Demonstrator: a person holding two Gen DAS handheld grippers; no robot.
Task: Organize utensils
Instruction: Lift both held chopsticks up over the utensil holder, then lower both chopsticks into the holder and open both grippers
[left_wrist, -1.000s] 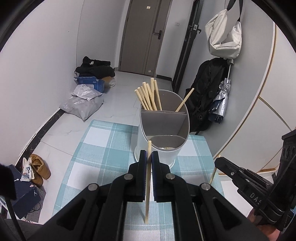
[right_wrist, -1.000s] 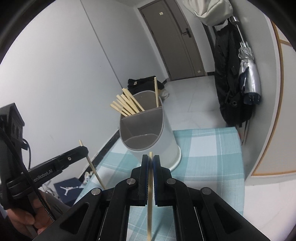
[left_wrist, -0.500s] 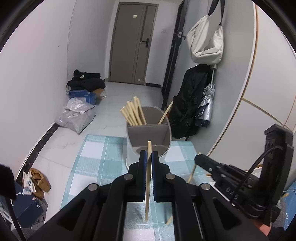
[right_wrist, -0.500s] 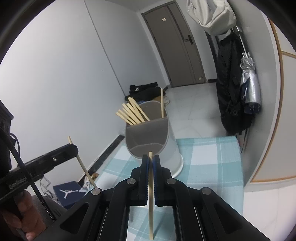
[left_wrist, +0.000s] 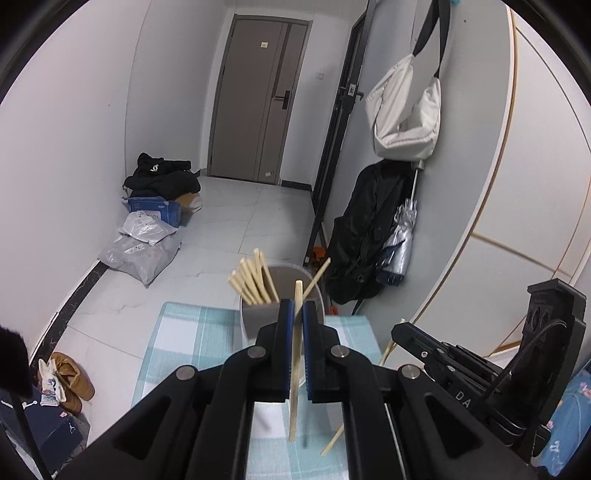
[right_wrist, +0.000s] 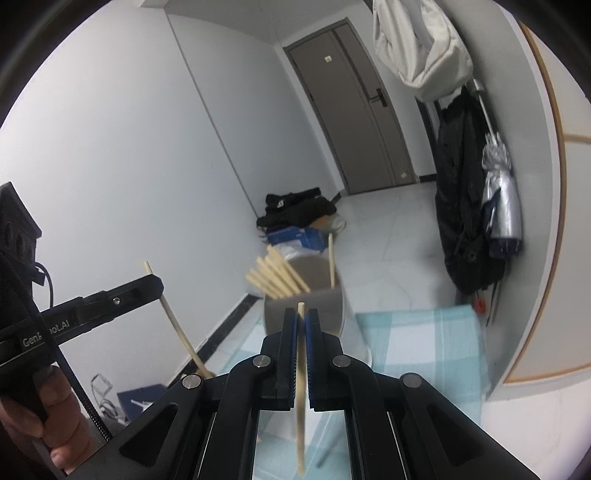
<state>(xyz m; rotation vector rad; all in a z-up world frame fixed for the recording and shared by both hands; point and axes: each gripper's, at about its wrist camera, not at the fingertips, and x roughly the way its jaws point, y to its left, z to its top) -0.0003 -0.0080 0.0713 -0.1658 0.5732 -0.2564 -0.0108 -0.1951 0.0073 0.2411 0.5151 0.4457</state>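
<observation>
A grey-and-white utensil holder (left_wrist: 258, 319) (right_wrist: 338, 306) stands on the teal checked cloth (left_wrist: 184, 332) (right_wrist: 417, 339), with several wooden chopsticks (left_wrist: 255, 280) (right_wrist: 277, 277) leaning in its far compartment. My left gripper (left_wrist: 298, 317) is shut on an upright chopstick (left_wrist: 294, 387), held above the cloth in front of the holder. My right gripper (right_wrist: 302, 325) is shut on another upright chopstick (right_wrist: 301, 406). In the left wrist view the right gripper (left_wrist: 400, 328) sits at lower right with its chopstick (left_wrist: 386, 352). The right wrist view shows the left gripper (right_wrist: 153, 282) at left, gripping its chopstick (right_wrist: 177, 328).
Beyond the table edge lies a tiled floor with bags and a blue box (left_wrist: 155, 210), shoes (left_wrist: 72, 380) and a dark shoebox (left_wrist: 40, 428). A black coat and folded umbrella (left_wrist: 400, 240) hang at the right wall under a white bag (left_wrist: 406, 110). A person's hand (right_wrist: 44, 417) holds the left gripper.
Both grippers have risen with their chopsticks still clamped; the holder now sits lower and smaller in both views, and more of the room shows above it.
</observation>
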